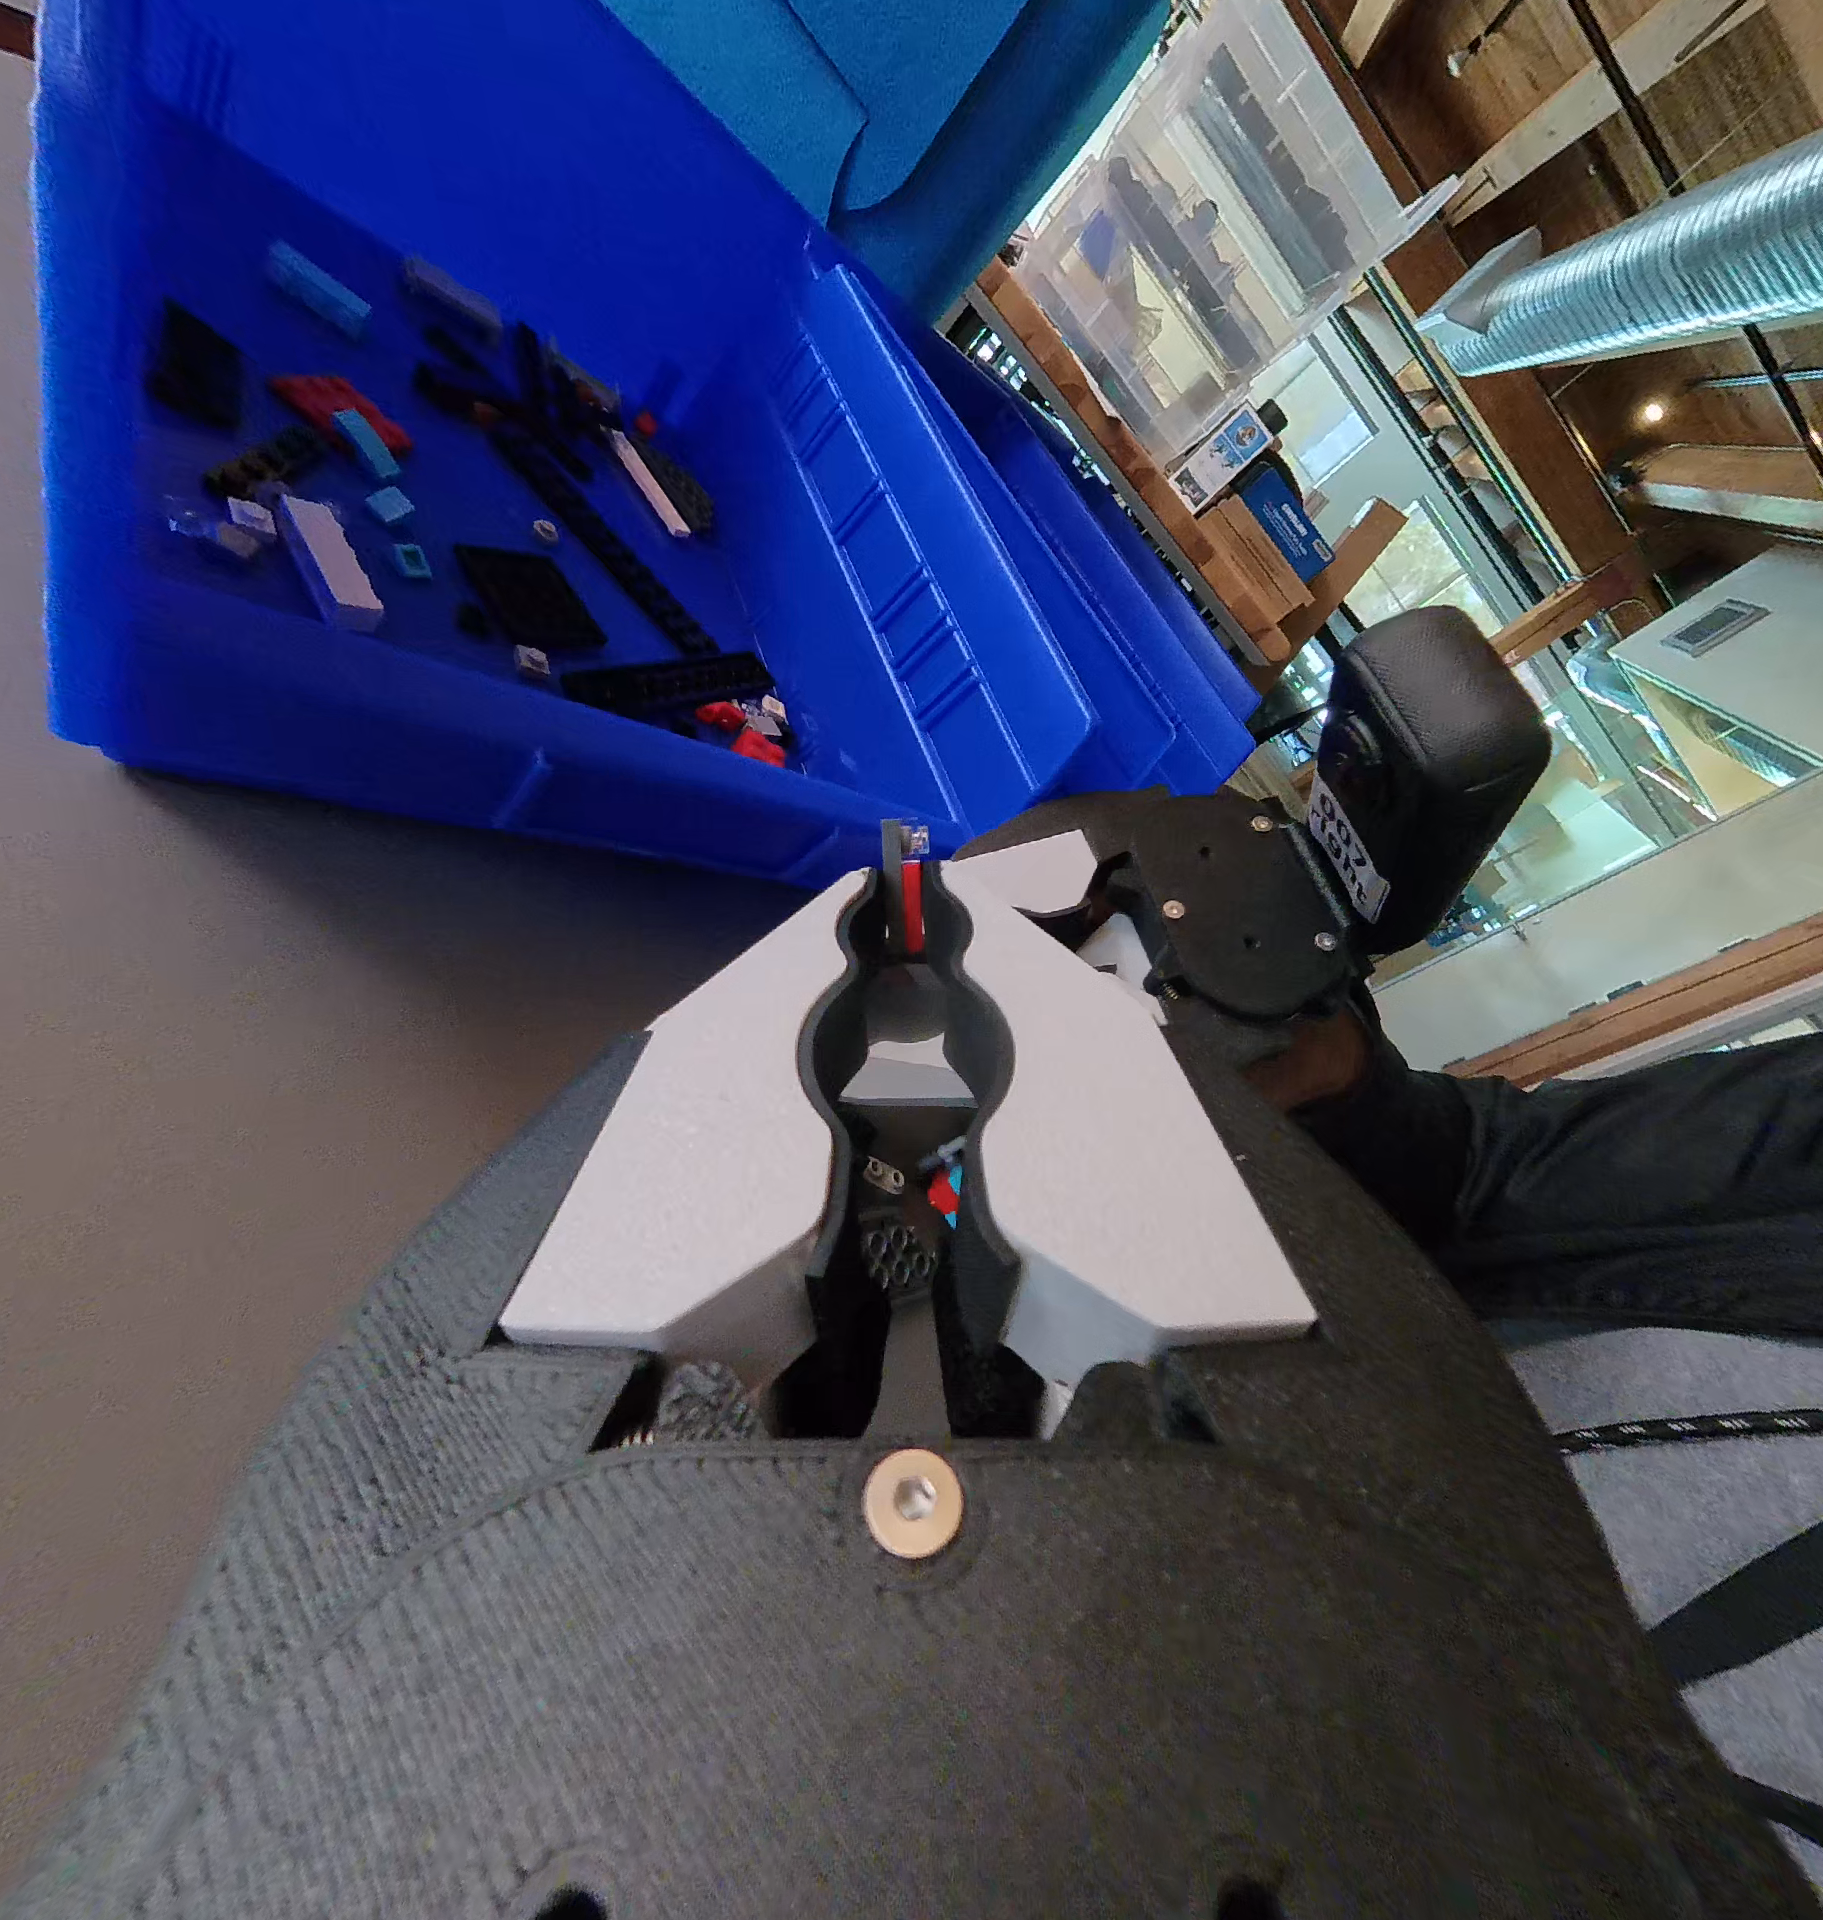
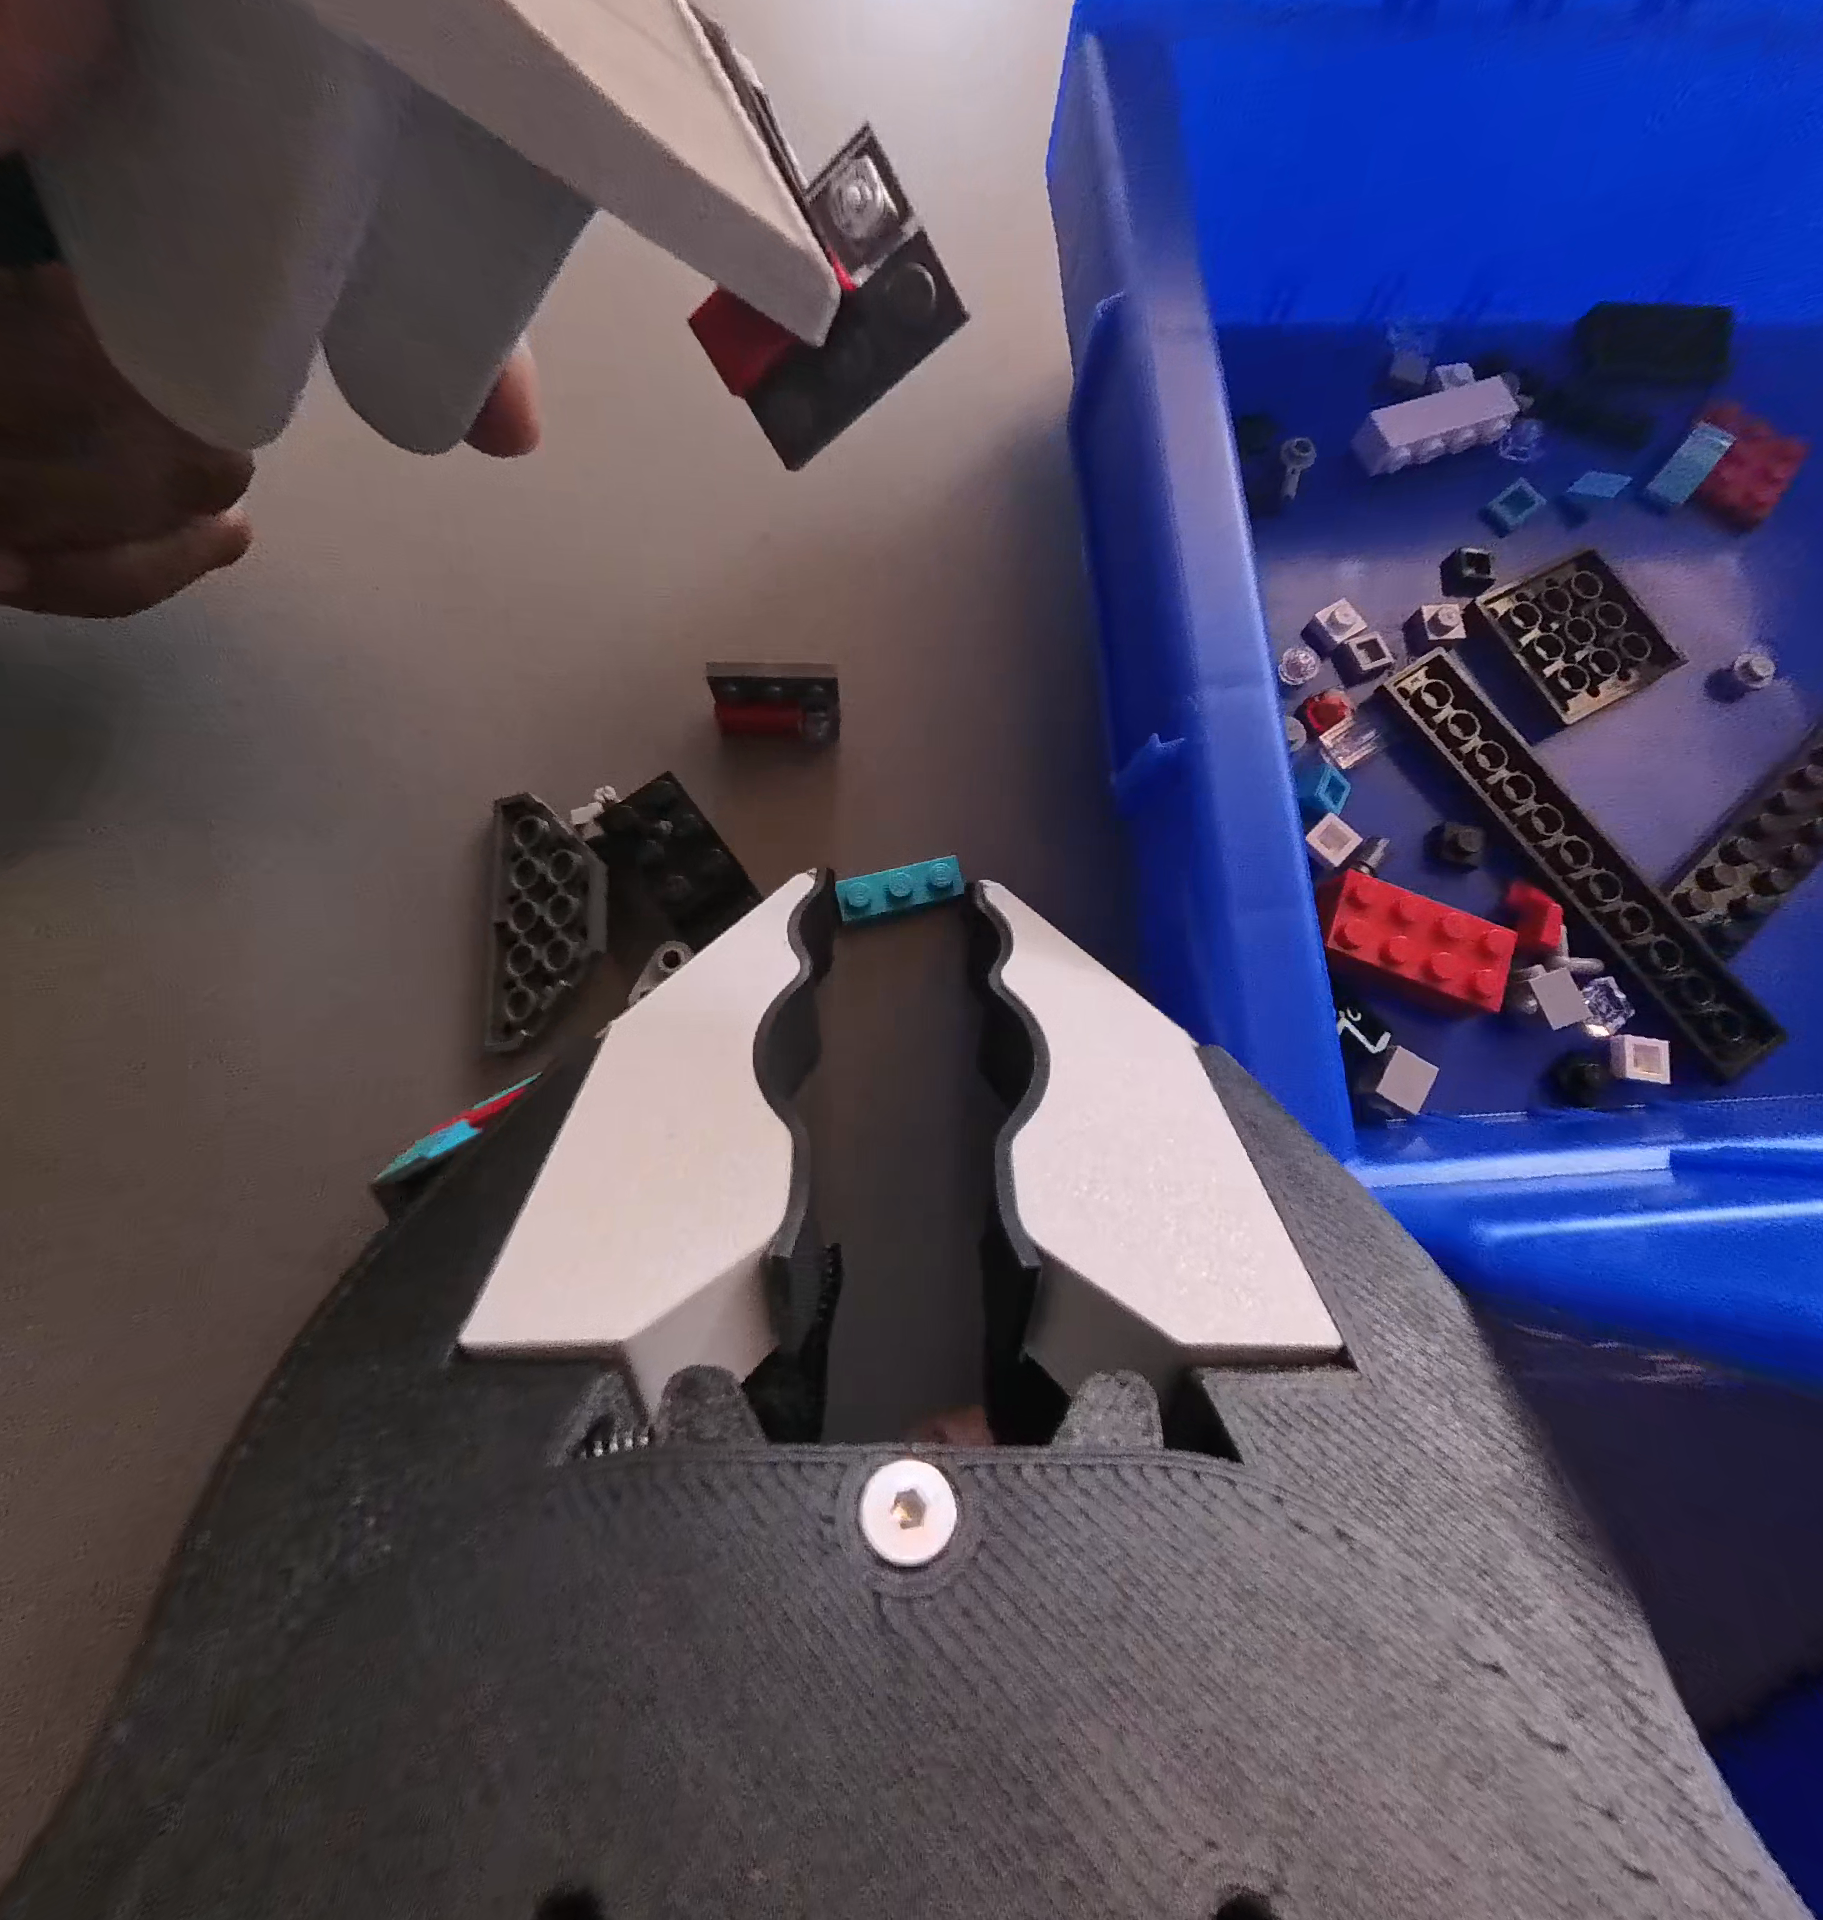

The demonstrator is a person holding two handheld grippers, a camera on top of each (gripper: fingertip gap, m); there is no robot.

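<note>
Two hand-held grippers grasp pieces above the desk (image 2: 263, 727): the left hand-held gripper (image 1: 902, 883) pinches a red-and-black plate assembly (image 2: 845, 312); the right hand-held gripper (image 2: 896, 894) clamps a teal plate (image 2: 899, 886) beside the blue bin (image 2: 1177, 623). Either thin-edged grip could slip.

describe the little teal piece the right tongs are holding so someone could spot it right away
Start at the big blue bin on the grey table; just left of it the right tongs point forward. Across their tips sits the teal plate, pinched end to end. It is one stud wide with three studs in a row, unlike the black and dark grey plates lying behind it.
</note>
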